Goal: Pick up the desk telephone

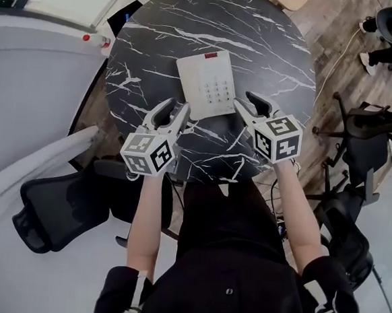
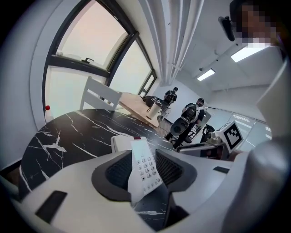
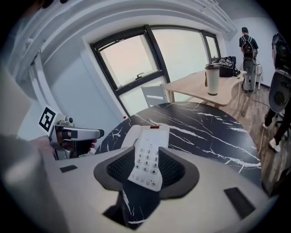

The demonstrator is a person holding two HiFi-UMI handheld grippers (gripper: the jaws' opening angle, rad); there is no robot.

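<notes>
The fingers (image 2: 119, 172) of the left gripper (image 1: 173, 110) stand moderately apart, their dark ribbed pads facing each other across a gap in which nothing is clamped. Those of the right gripper (image 1: 249, 104) are likewise parted and empty. In each gripper view the desk telephone (image 1: 205, 84) appears framed between the pads, but the head view shows both sets of tips only just beside its near corners, one on each side, with no pad pressing on it. The telephone lies flat on the surface (image 1: 259, 42), near its middle. Judged from this, the approach is largely made; closing on the body and lifting are not yet done. The telephone is a pale, matte plastic slab, rectangular with rounded corners. It carries a regular grid of small keys on its near half and a small red patch at its far edge, and the gripper views show a raised rounded part along one side. The gripper housings are smooth light-grey plastic, each bearing a cube (image 1: 149, 152) printed with black-and-white square markers. The surface is round, black and glossy, with white marble-like veining. Beyond it are black mesh office chairs (image 1: 50, 212), a wood-plank floor (image 1: 340, 35) and, in the right gripper view, a light wooden table (image 3: 200, 84) with a tall cup (image 3: 212, 78).
</notes>
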